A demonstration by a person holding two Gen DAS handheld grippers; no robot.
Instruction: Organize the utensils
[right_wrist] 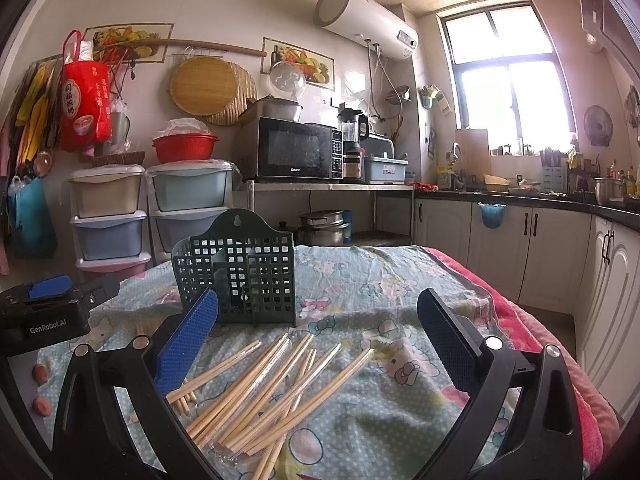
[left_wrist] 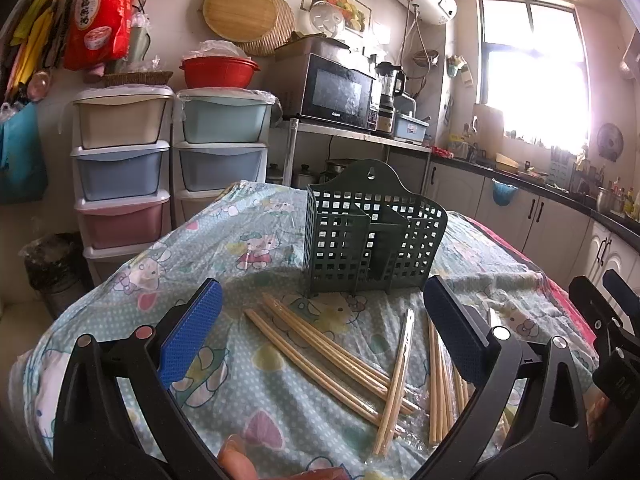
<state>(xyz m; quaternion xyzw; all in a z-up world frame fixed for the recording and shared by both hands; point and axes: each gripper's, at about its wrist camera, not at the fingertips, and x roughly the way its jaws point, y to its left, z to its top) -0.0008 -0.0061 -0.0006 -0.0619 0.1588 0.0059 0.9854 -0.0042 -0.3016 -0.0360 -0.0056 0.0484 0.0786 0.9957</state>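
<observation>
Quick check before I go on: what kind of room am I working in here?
Most likely a home kitchen: a microwave on a shelf, a wall-mounted water heater, and a counter with cabinets under the window.

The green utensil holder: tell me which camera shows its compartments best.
The left wrist view. There the green utensil holder stands unobstructed, its inner dividers visible from above, apparently empty. In the right wrist view the holder sits farther left, and the right gripper has one finger overlapping its lower corner.

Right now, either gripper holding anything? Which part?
Nothing held. Left gripper and right gripper are both open above the loose chopsticks on the table.
</observation>
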